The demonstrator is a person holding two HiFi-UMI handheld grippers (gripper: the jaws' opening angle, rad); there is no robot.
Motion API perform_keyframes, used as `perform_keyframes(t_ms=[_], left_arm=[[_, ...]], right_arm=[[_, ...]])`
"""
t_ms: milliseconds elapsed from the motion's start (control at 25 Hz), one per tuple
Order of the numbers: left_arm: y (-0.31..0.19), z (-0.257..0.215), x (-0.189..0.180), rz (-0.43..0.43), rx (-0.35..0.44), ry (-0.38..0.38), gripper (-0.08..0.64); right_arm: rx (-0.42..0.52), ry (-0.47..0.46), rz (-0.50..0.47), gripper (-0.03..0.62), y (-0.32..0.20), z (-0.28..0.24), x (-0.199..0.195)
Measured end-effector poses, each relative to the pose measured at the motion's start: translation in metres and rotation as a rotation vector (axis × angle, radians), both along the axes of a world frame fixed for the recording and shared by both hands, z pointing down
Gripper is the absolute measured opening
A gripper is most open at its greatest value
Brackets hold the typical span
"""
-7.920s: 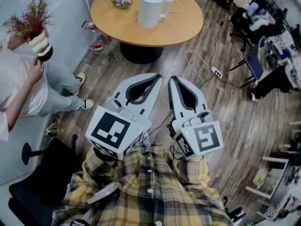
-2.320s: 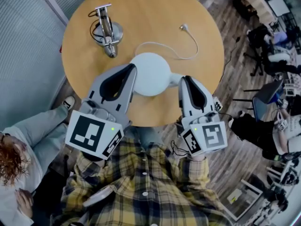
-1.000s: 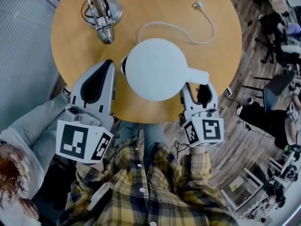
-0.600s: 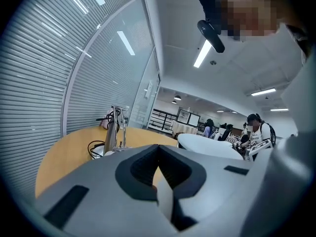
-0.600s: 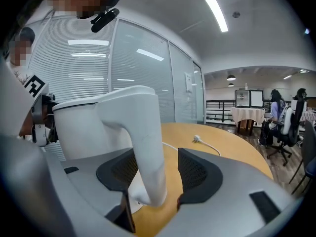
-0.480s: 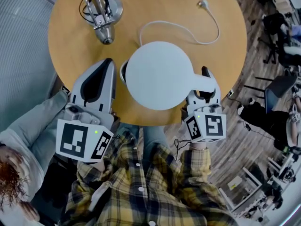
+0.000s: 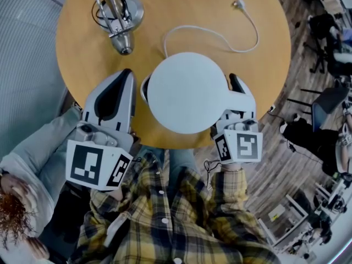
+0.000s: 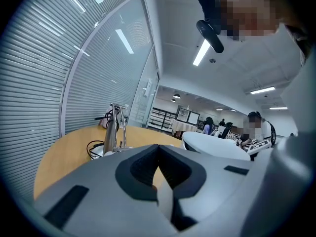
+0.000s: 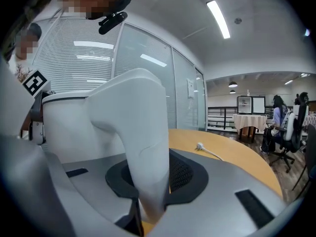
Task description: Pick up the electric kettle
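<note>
The white electric kettle (image 7: 184, 92) stands near the front edge of the round wooden table (image 7: 82, 48), seen from above. Its handle (image 7: 234, 96) sticks out to the right. My right gripper (image 7: 231, 90) has that handle (image 9: 140, 132) between its jaws. The jaws are closing and both dark pads touch the handle's sides. The inner jaw is hidden under the kettle in the head view. My left gripper (image 7: 127, 73) hovers just left of the kettle body (image 8: 222, 146), apart from it, jaws shut on nothing.
A chrome stand (image 7: 116, 21) with black cables sits at the table's back left. A white cord with a plug (image 7: 237, 4) curls behind the kettle. A seated person's legs (image 7: 33, 153) are at the left. Office chairs (image 7: 324, 32) stand on the right.
My right gripper has slid forward along the kettle's handle and its jaws have narrowed onto it. The left gripper and the kettle have stayed put.
</note>
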State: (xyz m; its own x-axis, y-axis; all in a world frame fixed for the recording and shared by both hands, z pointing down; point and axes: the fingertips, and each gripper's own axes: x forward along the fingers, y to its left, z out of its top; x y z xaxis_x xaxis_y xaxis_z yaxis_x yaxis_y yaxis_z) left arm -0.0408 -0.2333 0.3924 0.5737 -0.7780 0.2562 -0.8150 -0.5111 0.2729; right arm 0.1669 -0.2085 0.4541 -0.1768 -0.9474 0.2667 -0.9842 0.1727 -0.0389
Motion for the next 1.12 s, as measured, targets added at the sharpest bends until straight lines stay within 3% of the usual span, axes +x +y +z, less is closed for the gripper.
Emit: perform_keyframes(t_ms=[280, 1120], left_arm=[[-0.001, -0.003, 0.0, 0.003, 0.004, -0.002, 0.003], [-0.004, -0.022, 0.001, 0.0, 0.03, -0.001, 0.003]], right_arm=[[0.017, 0.04, 0.035, 0.069, 0.0, -0.002, 0.001], [-0.027, -0.003, 0.074, 0.069, -0.011, 0.001, 0.004]])
